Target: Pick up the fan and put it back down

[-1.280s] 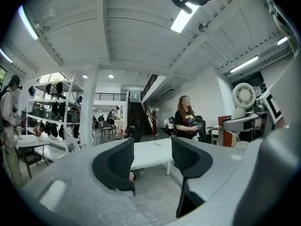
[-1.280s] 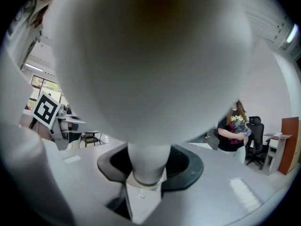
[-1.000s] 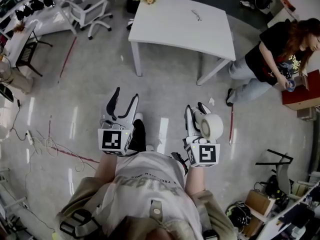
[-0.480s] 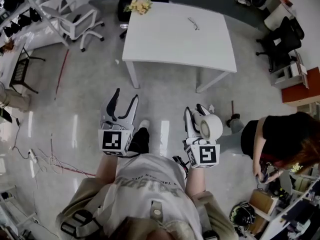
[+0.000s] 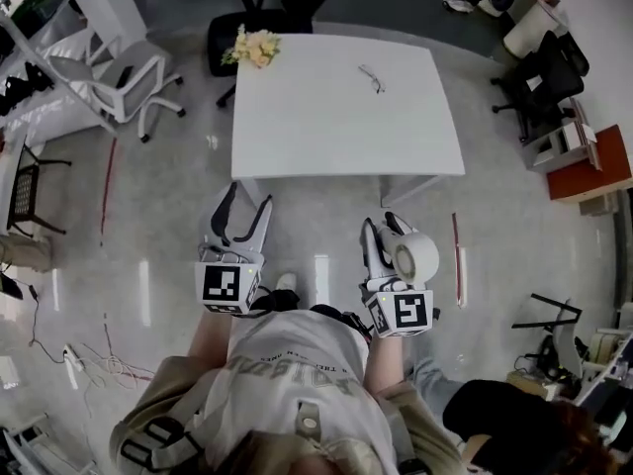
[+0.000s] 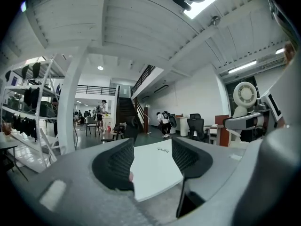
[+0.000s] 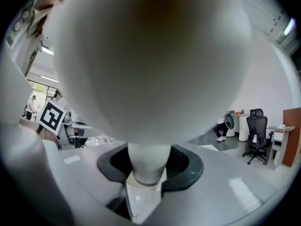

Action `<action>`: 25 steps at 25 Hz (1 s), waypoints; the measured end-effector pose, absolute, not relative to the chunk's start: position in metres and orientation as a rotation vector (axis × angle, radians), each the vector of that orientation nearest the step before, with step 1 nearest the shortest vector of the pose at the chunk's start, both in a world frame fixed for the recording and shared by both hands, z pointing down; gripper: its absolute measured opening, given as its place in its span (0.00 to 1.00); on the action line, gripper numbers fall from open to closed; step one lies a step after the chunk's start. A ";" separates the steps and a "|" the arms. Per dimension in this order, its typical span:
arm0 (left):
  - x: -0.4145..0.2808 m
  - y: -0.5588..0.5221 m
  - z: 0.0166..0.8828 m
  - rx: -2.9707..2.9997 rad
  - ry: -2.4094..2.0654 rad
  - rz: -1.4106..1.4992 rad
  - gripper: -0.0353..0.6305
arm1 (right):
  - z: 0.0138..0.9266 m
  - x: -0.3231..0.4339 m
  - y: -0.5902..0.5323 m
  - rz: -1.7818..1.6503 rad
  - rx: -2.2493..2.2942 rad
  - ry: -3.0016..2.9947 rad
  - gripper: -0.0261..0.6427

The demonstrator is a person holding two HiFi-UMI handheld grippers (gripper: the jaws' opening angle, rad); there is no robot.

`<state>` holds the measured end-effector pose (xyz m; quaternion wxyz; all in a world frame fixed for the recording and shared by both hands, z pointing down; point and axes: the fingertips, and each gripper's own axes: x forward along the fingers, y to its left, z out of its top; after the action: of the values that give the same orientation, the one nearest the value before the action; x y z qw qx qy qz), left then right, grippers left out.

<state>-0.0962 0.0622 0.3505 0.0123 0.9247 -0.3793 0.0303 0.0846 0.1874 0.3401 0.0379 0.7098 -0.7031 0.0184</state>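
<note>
A small white fan (image 5: 416, 254) with a round head stands upright in my right gripper (image 5: 382, 230), whose jaws are shut on its stem. In the right gripper view the fan's head (image 7: 150, 55) fills most of the picture and its stem (image 7: 147, 163) sits between the dark pads. My left gripper (image 5: 245, 202) is open and holds nothing. In the left gripper view, the left gripper (image 6: 153, 157) points at the white table (image 6: 155, 169), and the fan (image 6: 245, 96) shows at the right. Both grippers hover over the floor just short of the table (image 5: 346, 127).
On the table lie a bunch of pale flowers (image 5: 252, 47) and a pair of glasses (image 5: 371, 77). A white chair (image 5: 109, 72) stands at the left, black chairs (image 5: 534, 77) and a red cabinet (image 5: 586, 164) at the right. A person in black (image 5: 504, 419) crouches at the bottom right.
In the head view the table has come closer to both grippers. The person in black has slid from the right edge to the bottom right corner. The fan stays in the right gripper.
</note>
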 end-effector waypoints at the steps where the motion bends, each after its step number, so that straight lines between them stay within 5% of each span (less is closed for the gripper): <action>1: -0.094 0.054 0.354 2.879 -1.170 0.099 0.44 | 0.340 0.085 0.180 0.055 2.187 -2.153 0.26; 25: -0.015 -0.077 0.400 2.833 -1.146 0.168 0.44 | 0.382 0.158 0.033 0.133 2.067 -2.173 0.26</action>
<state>-0.0146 -0.0775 0.3996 0.0403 0.9248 -0.3742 0.0549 0.1578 0.0328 0.3816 0.0696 0.6868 -0.7222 0.0442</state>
